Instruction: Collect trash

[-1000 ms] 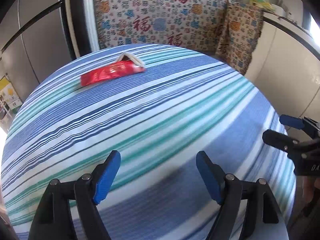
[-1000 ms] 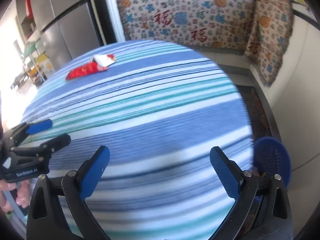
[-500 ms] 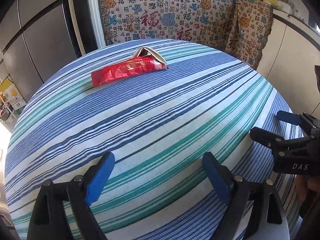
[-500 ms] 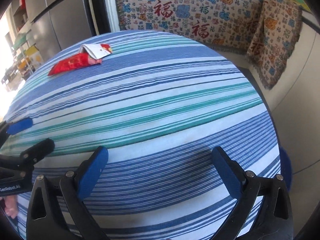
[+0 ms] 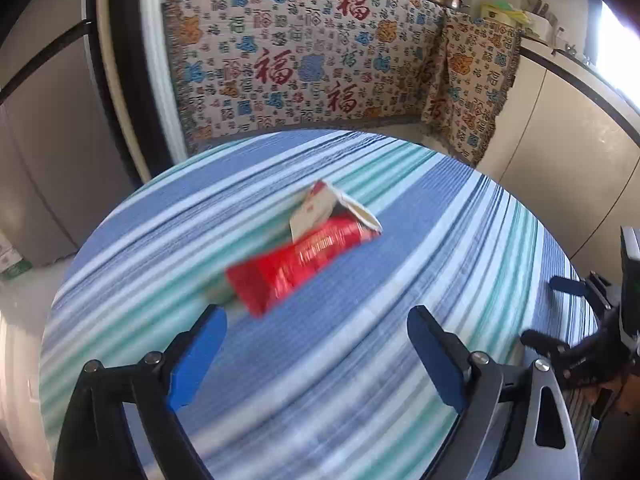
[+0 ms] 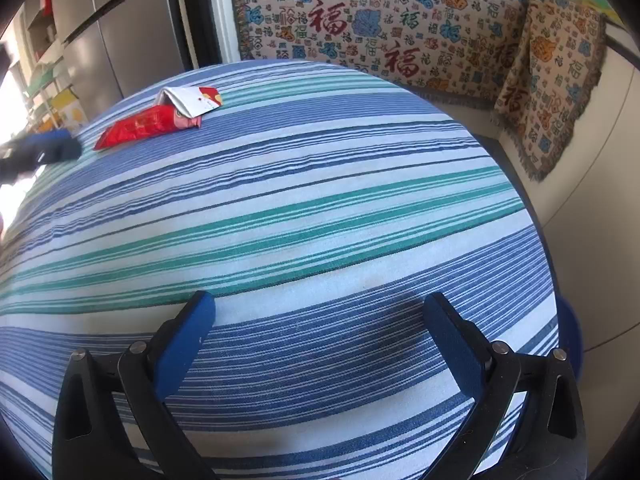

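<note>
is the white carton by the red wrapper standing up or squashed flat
Squashed and lying on its side. The white carton rests on the striped tablecloth against the red wrapper, its folded sides creased in and one end gaping open.

A red snack wrapper [image 5: 298, 262] and a folded white paper packet [image 5: 332, 208] touching it lie on a striped tablecloth [image 5: 420, 248], just ahead of the left gripper [image 5: 316, 346], whose blue-padded jaws stand wide apart and empty.
</note>
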`<action>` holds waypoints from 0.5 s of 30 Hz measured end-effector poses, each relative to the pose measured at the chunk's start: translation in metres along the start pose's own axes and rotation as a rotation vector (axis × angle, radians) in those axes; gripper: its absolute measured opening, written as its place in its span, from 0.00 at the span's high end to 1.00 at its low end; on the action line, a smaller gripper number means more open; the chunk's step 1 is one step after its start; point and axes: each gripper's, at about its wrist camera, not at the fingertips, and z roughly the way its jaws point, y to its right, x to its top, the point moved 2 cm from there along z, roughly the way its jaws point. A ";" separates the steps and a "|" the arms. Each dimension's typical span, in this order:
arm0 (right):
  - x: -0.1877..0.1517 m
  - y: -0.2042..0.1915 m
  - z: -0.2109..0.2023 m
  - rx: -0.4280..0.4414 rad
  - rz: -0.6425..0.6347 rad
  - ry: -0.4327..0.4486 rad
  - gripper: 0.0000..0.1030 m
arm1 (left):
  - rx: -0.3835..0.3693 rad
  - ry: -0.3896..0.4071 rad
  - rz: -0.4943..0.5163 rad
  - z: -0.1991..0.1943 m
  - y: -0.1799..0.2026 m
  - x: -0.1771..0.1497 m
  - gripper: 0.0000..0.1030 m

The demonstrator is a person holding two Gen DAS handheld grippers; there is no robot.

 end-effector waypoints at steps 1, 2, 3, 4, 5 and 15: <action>0.000 0.000 0.000 0.000 0.000 0.000 0.00 | -0.006 -0.010 0.033 0.011 -0.002 0.009 0.09; 0.000 0.000 0.000 0.000 0.000 0.000 0.00 | -0.007 -0.016 0.064 0.020 -0.003 0.015 0.09; 0.000 0.000 0.000 0.000 0.000 0.000 0.00 | -0.005 -0.025 0.116 0.031 -0.002 0.022 0.09; 0.000 0.000 0.000 0.002 0.000 0.000 0.00 | -0.007 -0.034 0.151 0.040 0.001 0.023 0.09; 0.000 0.000 0.000 0.002 0.000 0.000 0.00 | -0.014 -0.046 0.187 0.047 0.003 0.023 0.09; 0.000 0.001 0.000 0.002 -0.001 0.000 0.00 | -0.075 -0.134 0.272 0.052 0.024 -0.008 0.72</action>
